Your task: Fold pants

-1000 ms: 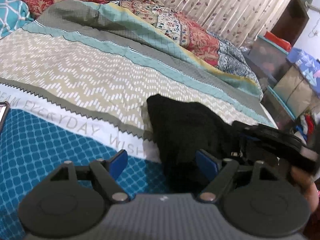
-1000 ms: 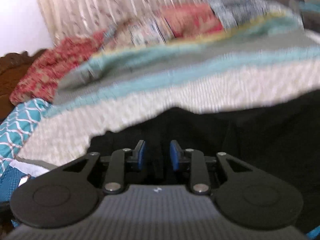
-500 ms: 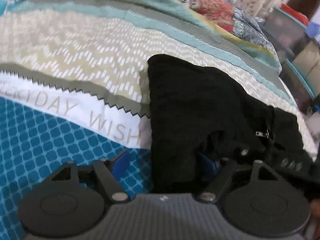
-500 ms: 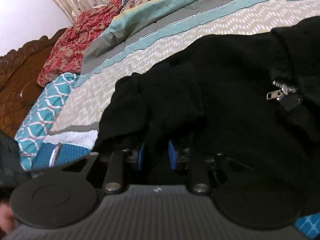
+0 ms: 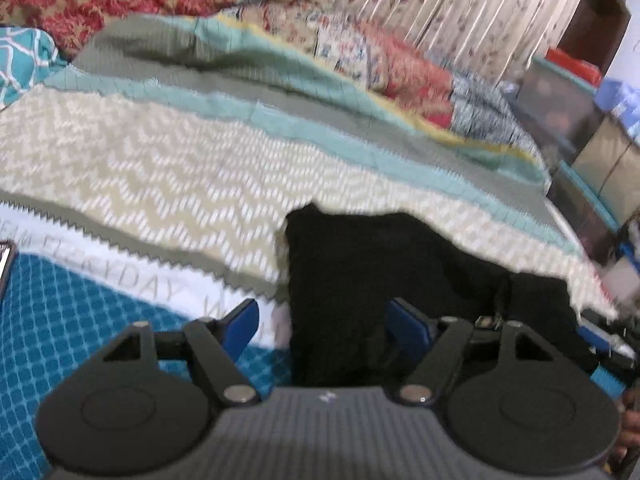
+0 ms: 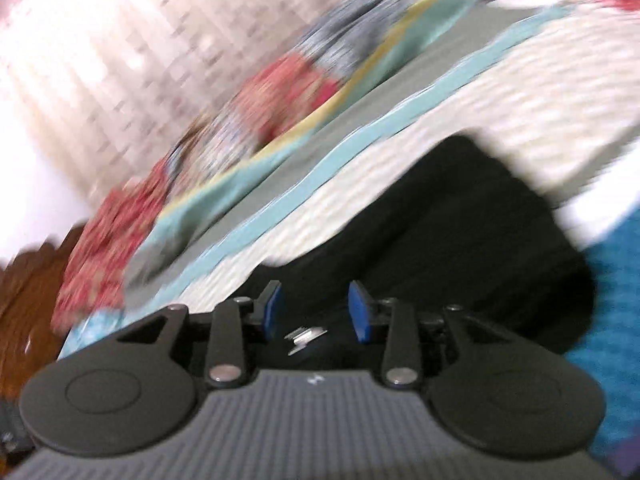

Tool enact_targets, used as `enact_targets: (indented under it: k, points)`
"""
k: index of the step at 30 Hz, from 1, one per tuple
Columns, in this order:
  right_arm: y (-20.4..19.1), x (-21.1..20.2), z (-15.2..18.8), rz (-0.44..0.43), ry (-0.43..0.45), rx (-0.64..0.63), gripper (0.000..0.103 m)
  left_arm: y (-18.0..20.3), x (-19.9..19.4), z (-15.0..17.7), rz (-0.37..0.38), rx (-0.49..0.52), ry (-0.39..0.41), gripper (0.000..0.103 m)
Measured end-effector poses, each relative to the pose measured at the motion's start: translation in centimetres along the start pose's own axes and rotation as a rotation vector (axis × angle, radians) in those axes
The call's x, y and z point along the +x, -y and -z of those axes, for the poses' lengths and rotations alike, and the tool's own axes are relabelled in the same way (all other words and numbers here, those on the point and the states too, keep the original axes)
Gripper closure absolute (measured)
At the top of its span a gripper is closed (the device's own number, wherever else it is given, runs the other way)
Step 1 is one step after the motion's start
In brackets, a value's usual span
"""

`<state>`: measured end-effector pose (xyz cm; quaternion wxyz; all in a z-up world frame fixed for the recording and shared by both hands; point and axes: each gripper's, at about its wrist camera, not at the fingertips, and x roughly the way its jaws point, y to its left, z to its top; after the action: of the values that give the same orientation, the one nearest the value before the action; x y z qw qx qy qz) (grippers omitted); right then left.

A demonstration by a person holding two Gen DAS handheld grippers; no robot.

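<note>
Left gripper (image 5: 322,326) is closing but wide apart, pressing nothing; black pants (image 5: 384,272) lie bunched on the bed (image 5: 160,168), reaching between its pads. Curtains (image 5: 460,12) hang behind.

Right gripper (image 6: 314,312) is opening, gripping nothing, above the pants (image 6: 460,240); a zipper (image 6: 306,336) shows between its blurred pads.

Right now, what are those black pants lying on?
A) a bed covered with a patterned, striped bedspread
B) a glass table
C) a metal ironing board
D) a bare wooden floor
A: in the left wrist view the black pants lie on the bedspread, with its zigzag, teal and grey bands, in front of a curtain.
</note>
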<state>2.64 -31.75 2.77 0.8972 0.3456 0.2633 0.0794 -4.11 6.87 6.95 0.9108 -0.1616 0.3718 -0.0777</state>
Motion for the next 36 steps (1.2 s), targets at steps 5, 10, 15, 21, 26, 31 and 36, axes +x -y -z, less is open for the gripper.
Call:
enact_targets:
  k: [5,10,15,21,26,31,36]
  points:
    - [3.4,-3.2,-1.2,0.100,0.130,0.069,0.062,2.5,0.7,-1.3,0.059,0.057,0.026,0.031]
    - [6.1,-4.2,-0.9,0.133,0.165,0.152,0.062,5.7,4.8,-0.7,0.081,0.139,-0.069,0.032]
    - [7.8,-4.7,-0.2,0.151,0.151,0.184,0.061,6.9,9.4,1.3,0.012,0.233,-0.194,0.032]
    - [9.4,-5.7,0.0,0.170,0.147,0.222,0.056,7.4,9.9,1.2,-0.037,0.272,-0.237,0.030]
    - [9.6,-5.8,-0.3,0.171,0.160,0.217,0.053,9.4,7.9,-0.9,-0.003,0.281,-0.208,0.030]
    - [10.3,-5.8,-0.1,0.158,0.163,0.240,0.052,12.0,9.2,-0.9,-0.061,0.362,-0.222,0.030]
    - [10.6,-6.1,0.1,0.147,0.157,0.261,0.051,12.0,11.5,0.3,-0.141,0.358,-0.276,0.031]
